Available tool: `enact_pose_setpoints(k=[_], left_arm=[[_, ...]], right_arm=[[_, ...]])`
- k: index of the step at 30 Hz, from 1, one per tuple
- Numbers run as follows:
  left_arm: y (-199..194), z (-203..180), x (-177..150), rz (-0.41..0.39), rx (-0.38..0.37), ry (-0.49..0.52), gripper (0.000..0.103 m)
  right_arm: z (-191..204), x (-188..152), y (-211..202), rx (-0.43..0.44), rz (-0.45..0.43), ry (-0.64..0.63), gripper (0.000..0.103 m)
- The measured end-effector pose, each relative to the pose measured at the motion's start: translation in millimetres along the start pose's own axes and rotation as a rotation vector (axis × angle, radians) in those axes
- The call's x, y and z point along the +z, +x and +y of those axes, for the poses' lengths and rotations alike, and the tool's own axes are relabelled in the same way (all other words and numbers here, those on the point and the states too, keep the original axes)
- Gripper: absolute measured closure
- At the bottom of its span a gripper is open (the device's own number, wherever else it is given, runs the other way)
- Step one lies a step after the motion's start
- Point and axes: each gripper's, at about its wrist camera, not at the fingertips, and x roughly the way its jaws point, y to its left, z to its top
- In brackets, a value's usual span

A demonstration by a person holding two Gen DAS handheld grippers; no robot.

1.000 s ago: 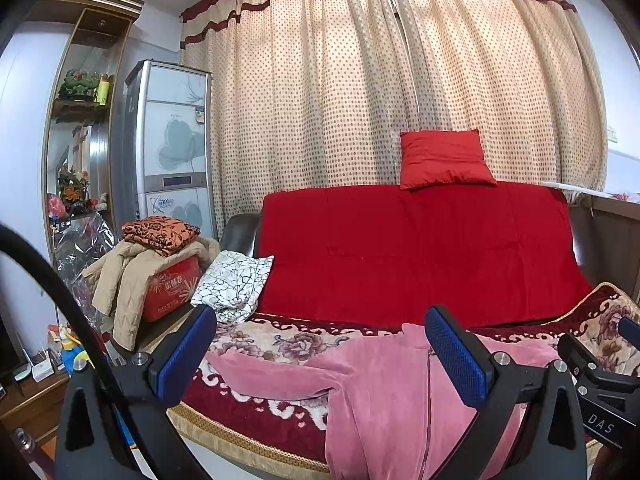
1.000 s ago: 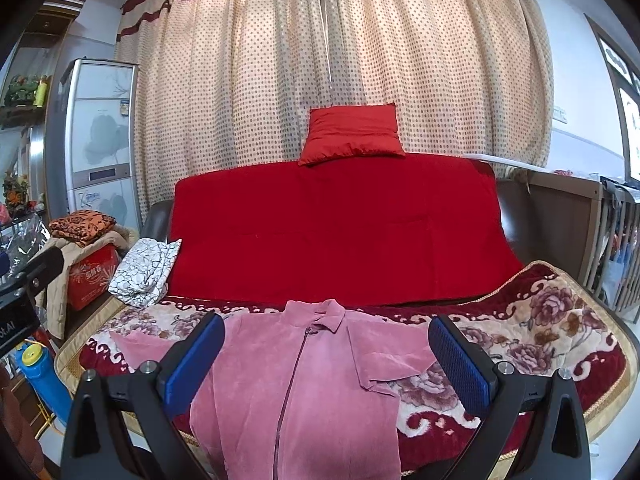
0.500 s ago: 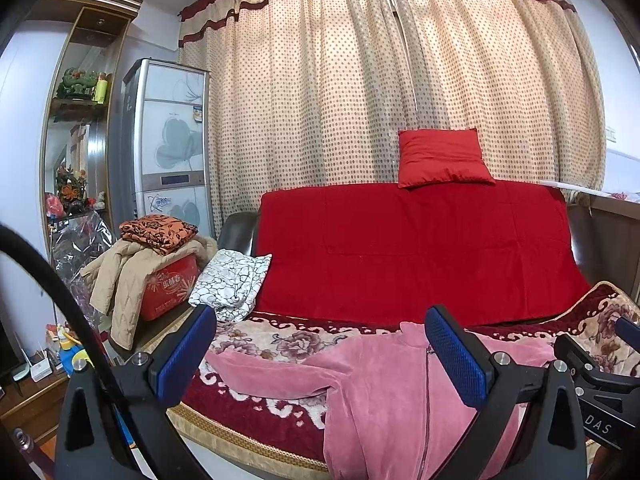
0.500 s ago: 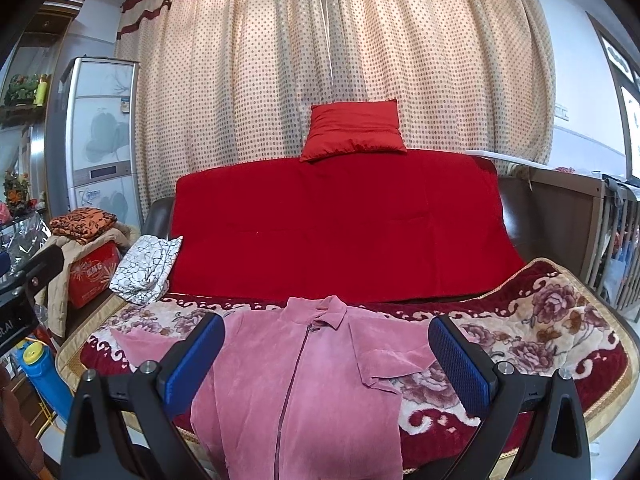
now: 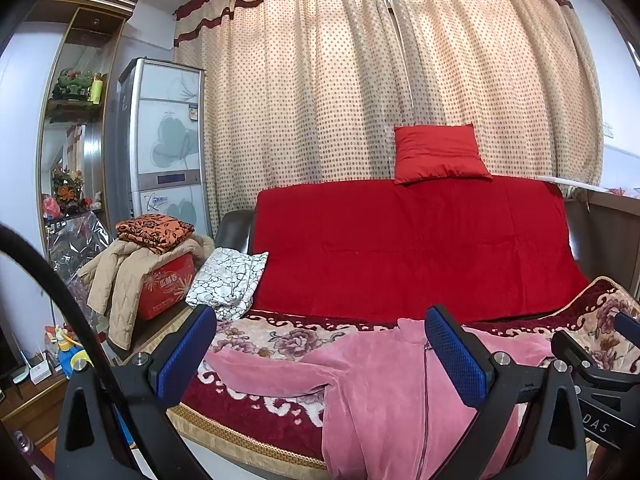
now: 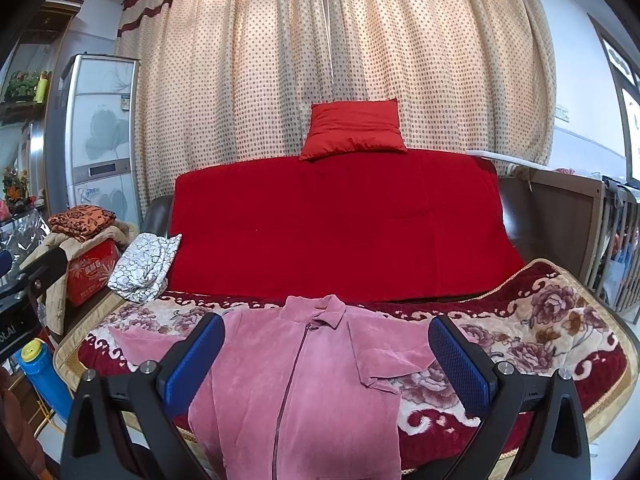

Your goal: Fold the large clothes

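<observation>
A large pink zip-front fleece jacket (image 6: 304, 368) lies face up on the floral sofa seat (image 6: 560, 320), collar toward the backrest. Its right sleeve is folded in across the body; its left sleeve (image 5: 272, 372) stretches out flat to the left. The jacket also shows in the left wrist view (image 5: 392, 392). My left gripper (image 5: 320, 356) is open and empty, held above the jacket's left sleeve and shoulder. My right gripper (image 6: 326, 360) is open and empty, above the jacket's chest. Neither touches the cloth.
A red blanket (image 6: 340, 224) covers the sofa back with a red cushion (image 6: 354, 130) on top. A white patterned cloth (image 6: 146, 266) lies on the left armrest. A red box (image 5: 166, 286) with clothes, a fridge (image 5: 166, 148) and a blue bottle (image 6: 40, 380) stand left.
Both views have shifted slightly, with the sofa and jacket sitting a little higher in frame. The jacket has not moved and both grippers stay open.
</observation>
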Motion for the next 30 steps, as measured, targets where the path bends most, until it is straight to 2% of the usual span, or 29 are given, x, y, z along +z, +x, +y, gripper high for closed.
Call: enact_pose_setpoints(k=[14,30], left_arm=[[-2,-6,0,-0.006,-0.012,0.019,0.0],[10,-13,-5,0.024,-0.023,0.032,0.0]], right_arm=[[10,7,-14,-0.039,-0.07,-0.063,0.0],[8,3,-9,-0.045,-0.06,-0.067,0.0]])
